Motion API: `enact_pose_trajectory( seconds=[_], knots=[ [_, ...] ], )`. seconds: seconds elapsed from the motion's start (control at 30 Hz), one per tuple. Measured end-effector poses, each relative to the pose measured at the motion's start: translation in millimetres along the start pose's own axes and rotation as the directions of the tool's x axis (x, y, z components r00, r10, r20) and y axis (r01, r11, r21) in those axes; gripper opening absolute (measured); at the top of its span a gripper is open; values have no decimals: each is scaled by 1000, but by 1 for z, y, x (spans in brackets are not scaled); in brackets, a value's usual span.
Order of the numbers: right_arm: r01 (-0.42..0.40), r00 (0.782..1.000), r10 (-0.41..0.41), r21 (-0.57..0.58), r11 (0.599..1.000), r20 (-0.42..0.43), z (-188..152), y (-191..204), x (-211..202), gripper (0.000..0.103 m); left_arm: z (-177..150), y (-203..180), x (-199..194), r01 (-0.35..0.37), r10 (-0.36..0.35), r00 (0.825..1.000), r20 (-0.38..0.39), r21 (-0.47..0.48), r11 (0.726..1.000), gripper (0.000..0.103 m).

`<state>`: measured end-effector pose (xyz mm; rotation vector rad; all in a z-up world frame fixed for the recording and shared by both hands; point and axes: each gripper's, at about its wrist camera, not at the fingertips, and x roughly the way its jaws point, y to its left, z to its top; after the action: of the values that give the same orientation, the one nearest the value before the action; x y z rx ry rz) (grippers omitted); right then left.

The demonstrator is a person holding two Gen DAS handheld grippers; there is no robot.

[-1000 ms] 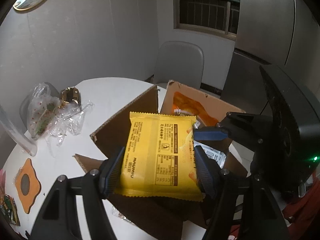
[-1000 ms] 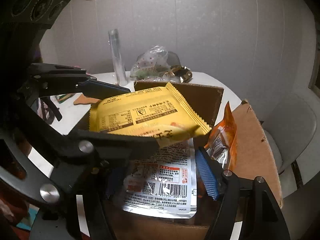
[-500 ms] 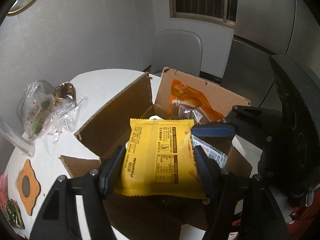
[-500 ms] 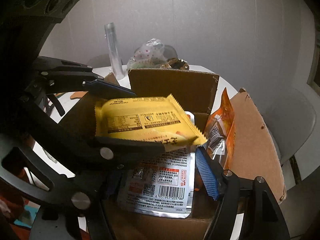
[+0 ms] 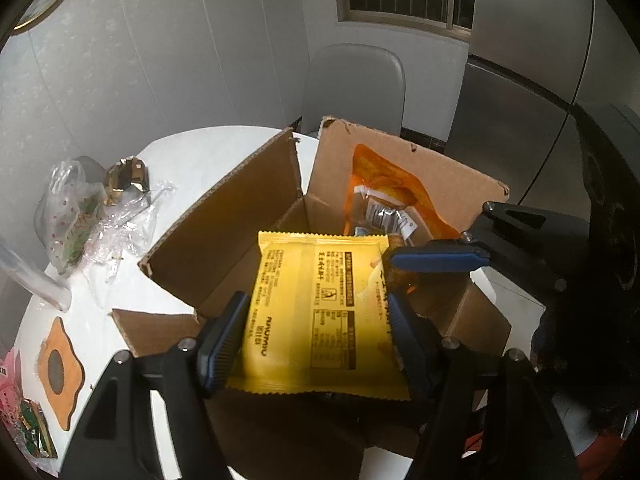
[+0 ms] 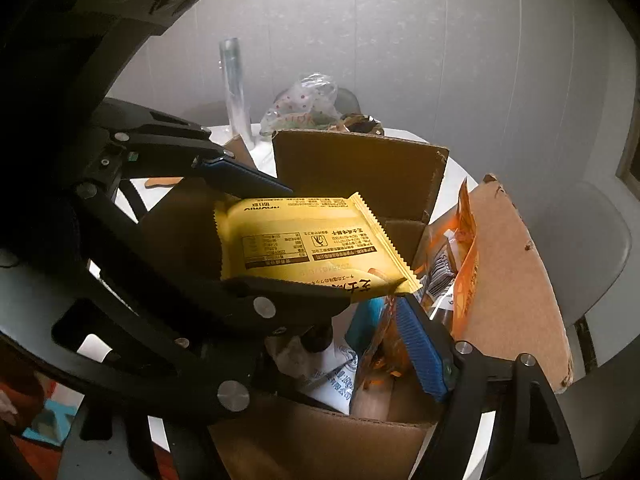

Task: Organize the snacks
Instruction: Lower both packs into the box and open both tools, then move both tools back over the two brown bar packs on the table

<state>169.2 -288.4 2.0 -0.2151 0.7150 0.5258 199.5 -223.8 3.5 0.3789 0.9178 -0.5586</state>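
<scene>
The left gripper (image 5: pixel 316 320) is clamping a flat yellow foil snack packet (image 5: pixel 320 312) by its two side edges, holding it over the mouth of the open brown cardboard box (image 5: pixel 224 240) — the box sitting on the round white table (image 5: pixel 200 152). The right gripper (image 6: pixel 384 336) is reaching down into the box at about 3 o'clock of the packet, its blue-padded jaws having just been opening and standing apart around a crinkled orange wrapper (image 6: pixel 380 344) — whether the pads touch it I cannot tell. An orange pouch (image 5: pixel 384 188) is leaning on the far flap at 12 o'clock, and clear plastic bags (image 5: pixel 92 216) are lying at 9 o'clock.
</scene>
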Motion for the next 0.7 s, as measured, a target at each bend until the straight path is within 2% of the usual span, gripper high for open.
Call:
enact_pose_trajectory(
  seconds=[0.17,0.37,0.7],
  knots=[
    [2,1000,-2,-6,1000,-1,-5,2,-6,73,2,-4,2,-11,11,1000,-17,8,1000,73],
    [3,1000,-3,-9,1000,3,-11,4,-14,73,3,-9,0,-35,35,999,-17,27,999,75],
    [34,999,-34,1,999,8,-15,5,-32,74,-2,-3,-24,-35,36,998,44,-6,999,75]
  ],
)
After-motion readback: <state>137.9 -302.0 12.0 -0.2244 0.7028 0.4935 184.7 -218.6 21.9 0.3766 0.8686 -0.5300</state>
